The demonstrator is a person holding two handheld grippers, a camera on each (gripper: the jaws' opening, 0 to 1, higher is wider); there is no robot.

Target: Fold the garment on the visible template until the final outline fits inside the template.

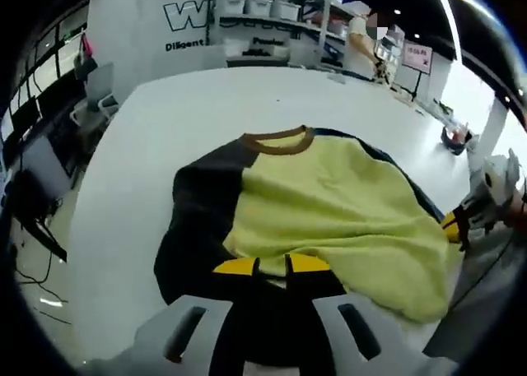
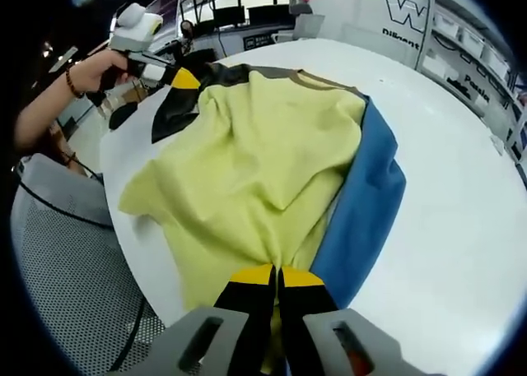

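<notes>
Your left gripper [image 1: 273, 266] rises from six o'clock in the left gripper view, its black jaws with yellow tips drawn nearly together, a thin slit between them, pinching a fold of the yellow garment [image 1: 329, 207]. In the right gripper view you see this same gripper at about ten o'clock, held in your hand [image 2: 97, 66], with a beaded band on the wrist and the forearm running off toward nine o'clock. Your right gripper [image 2: 277, 276] comes up from six o'clock in its own view, yellow-tipped jaws pressed close, clamped on the garment's near edge. In the left gripper view it appears at three o'clock, low against the cloth.
</notes>
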